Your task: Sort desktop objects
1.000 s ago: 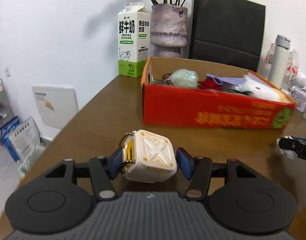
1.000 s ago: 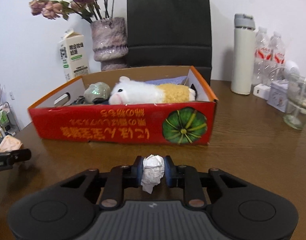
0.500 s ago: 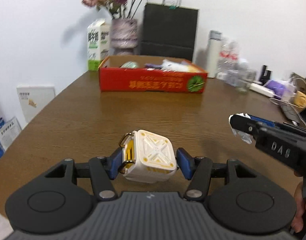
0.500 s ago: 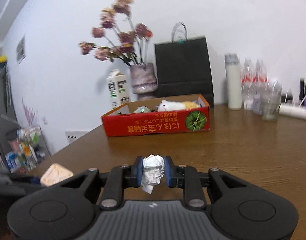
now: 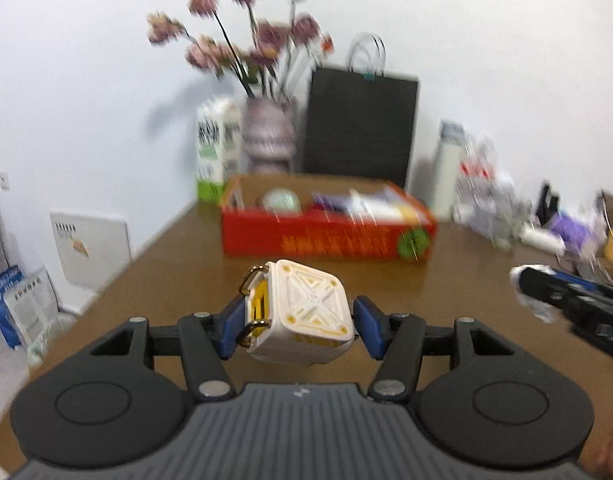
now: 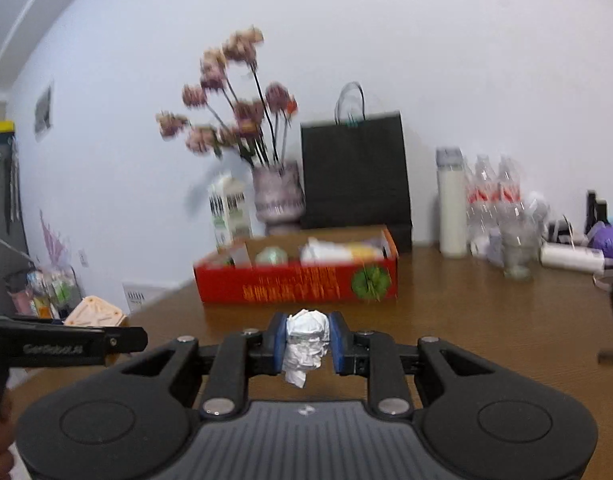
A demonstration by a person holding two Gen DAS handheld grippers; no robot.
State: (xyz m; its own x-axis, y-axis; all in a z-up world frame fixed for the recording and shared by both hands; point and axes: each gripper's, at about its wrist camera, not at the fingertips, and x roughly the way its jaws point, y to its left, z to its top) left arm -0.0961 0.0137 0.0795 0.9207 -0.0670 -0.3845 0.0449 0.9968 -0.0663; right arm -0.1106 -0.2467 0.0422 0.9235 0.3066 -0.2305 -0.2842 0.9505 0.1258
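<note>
One white cube (image 5: 302,312) is clamped in the left tool (image 5: 298,320), one paper wad (image 6: 306,340) in the right tool (image 6: 306,342).

Past my tongs a milk carton (image 5: 217,148), a vase (image 5: 269,134) of pink flowers (image 5: 242,40) and a black paper bag (image 5: 358,124) stand at the wall end of my brown table (image 5: 178,256). To their right I see a white flask (image 6: 451,204) beside some water bottles (image 6: 494,200) and a glass (image 6: 516,252). A white panel (image 5: 88,246) leans on the wall below.

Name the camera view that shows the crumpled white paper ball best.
Right wrist view: the paper ball sits centred and sharp between the right gripper pads. In the left wrist view only a blurred white scrap shows at the right edge.
</note>
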